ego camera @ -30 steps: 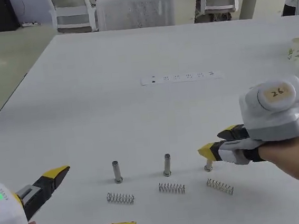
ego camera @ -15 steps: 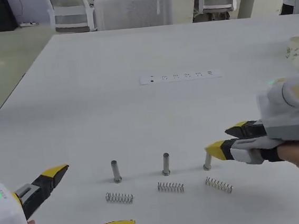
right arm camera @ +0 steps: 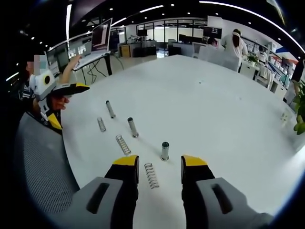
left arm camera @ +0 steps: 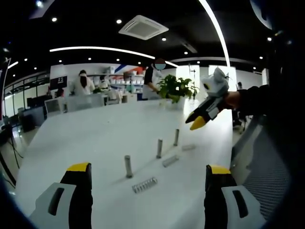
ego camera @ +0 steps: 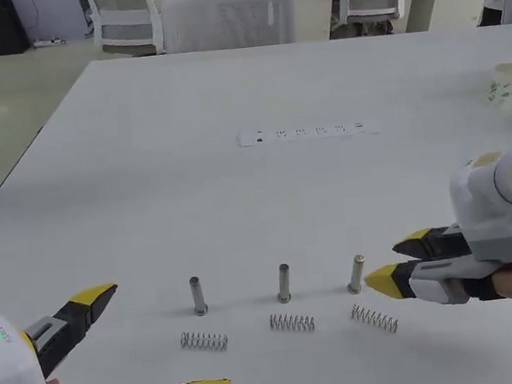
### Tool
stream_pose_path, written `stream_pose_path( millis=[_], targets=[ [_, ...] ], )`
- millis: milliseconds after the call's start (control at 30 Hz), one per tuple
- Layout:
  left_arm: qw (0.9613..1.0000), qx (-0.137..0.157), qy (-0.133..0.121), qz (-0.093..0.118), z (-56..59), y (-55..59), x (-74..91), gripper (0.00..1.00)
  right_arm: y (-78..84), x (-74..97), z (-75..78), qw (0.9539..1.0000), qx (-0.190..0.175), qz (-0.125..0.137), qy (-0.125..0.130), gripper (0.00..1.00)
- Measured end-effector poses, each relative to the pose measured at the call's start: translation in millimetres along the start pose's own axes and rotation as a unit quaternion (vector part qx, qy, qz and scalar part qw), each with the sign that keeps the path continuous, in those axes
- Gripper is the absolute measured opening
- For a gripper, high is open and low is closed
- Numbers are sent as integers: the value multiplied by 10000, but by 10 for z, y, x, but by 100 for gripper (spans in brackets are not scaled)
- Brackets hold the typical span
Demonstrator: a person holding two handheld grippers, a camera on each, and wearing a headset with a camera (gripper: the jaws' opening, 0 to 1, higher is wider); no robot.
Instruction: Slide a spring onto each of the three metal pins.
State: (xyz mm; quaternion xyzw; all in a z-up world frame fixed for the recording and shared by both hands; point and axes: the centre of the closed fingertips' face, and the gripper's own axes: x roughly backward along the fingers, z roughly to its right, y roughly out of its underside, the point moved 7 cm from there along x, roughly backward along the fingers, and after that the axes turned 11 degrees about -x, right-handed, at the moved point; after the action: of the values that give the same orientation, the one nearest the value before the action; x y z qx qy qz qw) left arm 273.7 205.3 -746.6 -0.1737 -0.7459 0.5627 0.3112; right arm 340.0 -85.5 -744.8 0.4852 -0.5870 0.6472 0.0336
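— Entry one: right spring [ego camera: 374, 318]. Location?
— Flat on the table [ego camera: 239, 203], just on the person's side of the upright right pin [ego camera: 357, 273]. Its long axis runs roughly along the jaws' line.
— Nearest tool?
— Right gripper [ego camera: 386, 266], jaws parted, empty, just beside that pin. Left gripper [ego camera: 166, 339], spread wide, empty, well apart.

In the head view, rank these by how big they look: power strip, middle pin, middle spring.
Largest: power strip, clearly the longest, though it lies farthest from the camera.
Then: middle spring and middle pin, about equal in length and too close to rank.
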Motion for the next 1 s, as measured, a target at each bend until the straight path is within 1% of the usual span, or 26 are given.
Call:
stream_pose_path(
  millis=[200, 433, 700, 1000],
  targets=[
    [10000, -2, 16, 4, 1, -6, -6, 96, 122, -45, -1, 9995, 19, -296, -116, 29],
    [10000, -9, 20, -2, -9, 0, 4, 96, 237, -107, -20, 9978, 164, -606, -204, 26],
    [10000, -4, 32, -5, -2, 3, -2, 96, 321, -141, -11, 9956, 318, -851, -220, 25],
    [10000, 10, 32, -21, -7, 15, -4, 96, 415, -184, 12, 9937, 360, -1028, -247, 22]
  ],
)
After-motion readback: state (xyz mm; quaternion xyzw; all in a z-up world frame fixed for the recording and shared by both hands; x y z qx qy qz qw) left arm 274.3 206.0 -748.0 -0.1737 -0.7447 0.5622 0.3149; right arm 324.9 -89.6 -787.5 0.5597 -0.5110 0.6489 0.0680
